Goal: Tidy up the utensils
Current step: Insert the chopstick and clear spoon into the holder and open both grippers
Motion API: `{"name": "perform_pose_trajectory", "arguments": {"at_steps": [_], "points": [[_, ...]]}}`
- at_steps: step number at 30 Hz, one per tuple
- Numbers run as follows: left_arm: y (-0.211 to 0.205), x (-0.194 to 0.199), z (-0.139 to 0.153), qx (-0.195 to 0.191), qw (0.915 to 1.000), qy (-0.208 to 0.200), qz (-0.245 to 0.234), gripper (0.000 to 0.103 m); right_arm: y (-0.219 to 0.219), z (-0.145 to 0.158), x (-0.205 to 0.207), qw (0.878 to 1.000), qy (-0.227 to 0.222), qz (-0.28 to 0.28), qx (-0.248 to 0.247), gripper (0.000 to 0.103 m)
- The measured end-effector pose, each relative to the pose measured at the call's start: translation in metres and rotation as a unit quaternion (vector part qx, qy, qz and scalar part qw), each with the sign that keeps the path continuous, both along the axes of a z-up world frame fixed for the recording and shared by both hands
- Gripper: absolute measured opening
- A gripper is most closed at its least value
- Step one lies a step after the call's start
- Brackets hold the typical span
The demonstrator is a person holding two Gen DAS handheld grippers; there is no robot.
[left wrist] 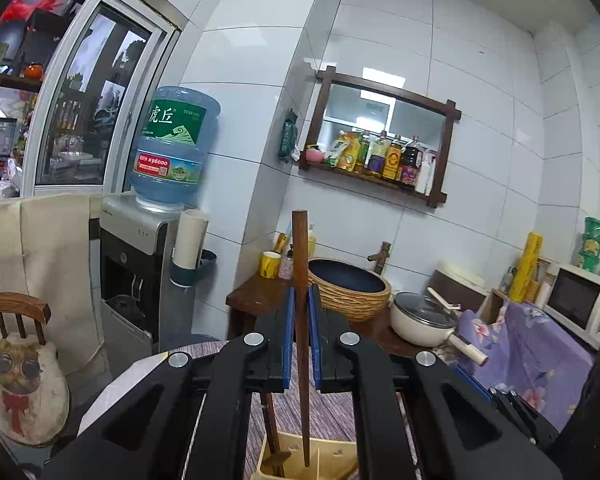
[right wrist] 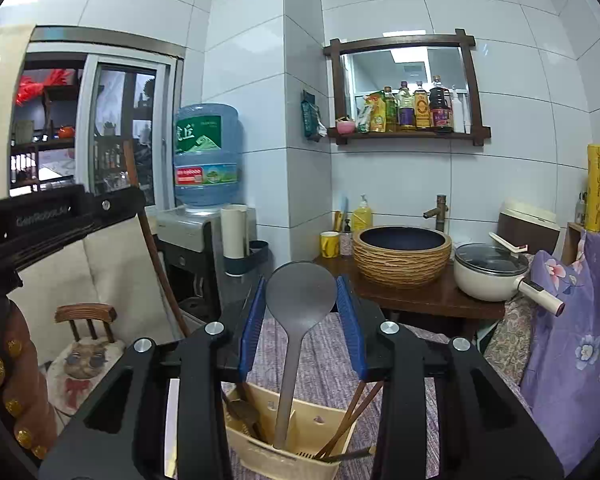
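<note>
Where green label reads "虎丘": water bottle (left wrist: 172,144)

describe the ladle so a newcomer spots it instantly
Find the cream utensil holder on the striped cloth. The ladle stands upright above it, between the right gripper pads. It is the only grey, round-bowled utensil; its neighbours are thin brown wooden sticks.

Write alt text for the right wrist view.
The right gripper holds a grey ladle upright by its bowl above a cream utensil holder containing wooden chopsticks, on a purple striped cloth.
</note>
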State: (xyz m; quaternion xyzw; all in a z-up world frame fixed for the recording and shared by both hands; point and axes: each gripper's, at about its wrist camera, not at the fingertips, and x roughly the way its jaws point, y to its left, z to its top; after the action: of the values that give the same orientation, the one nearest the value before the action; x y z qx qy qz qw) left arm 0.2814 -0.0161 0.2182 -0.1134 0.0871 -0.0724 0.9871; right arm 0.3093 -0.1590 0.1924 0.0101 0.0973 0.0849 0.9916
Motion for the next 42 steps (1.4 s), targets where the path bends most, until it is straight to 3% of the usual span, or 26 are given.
{"name": "perform_pose_trajectory", "arguments": {"at_steps": [9, 21, 28, 30, 35, 38, 42], "points": [[-0.003, 0.017, -0.06, 0.007, 0.9988, 0.047, -0.008, 0.008, 0.013, -0.057, 0.017, 0.999, 0.015, -0.007, -0.036, 0.037], [-0.005, 0.015, -0.105, 0.025, 0.995, 0.095, -0.021, 0.008, 0.027, -0.105, 0.008, 0.996, 0.042, 0.003, -0.085, 0.037], [0.001, 0.017, -0.114, 0.023, 0.9928, 0.114, -0.028, 0.009, 0.025, -0.12, 0.007, 0.994, 0.057, 0.005, -0.092, 0.038], [0.005, 0.012, -0.112, 0.018, 0.9932, 0.112, -0.026, 0.014, 0.022, -0.12, 0.005, 0.994, 0.057, 0.007, -0.091, 0.042], [0.019, -0.014, -0.108, -0.003, 0.9952, 0.097, -0.016, 0.053, 0.018, -0.118, -0.022, 0.995, 0.033, 0.016, -0.09, 0.058], [0.027, -0.032, -0.112, -0.001, 0.9948, 0.102, -0.004, 0.066, 0.016, -0.121, -0.042, 0.995, 0.028, 0.024, -0.095, 0.06], [0.033, -0.049, -0.131, 0.01, 0.9917, 0.128, 0.004, 0.074, 0.01, -0.133, -0.064, 0.994, 0.049, 0.026, -0.099, 0.06]]}}
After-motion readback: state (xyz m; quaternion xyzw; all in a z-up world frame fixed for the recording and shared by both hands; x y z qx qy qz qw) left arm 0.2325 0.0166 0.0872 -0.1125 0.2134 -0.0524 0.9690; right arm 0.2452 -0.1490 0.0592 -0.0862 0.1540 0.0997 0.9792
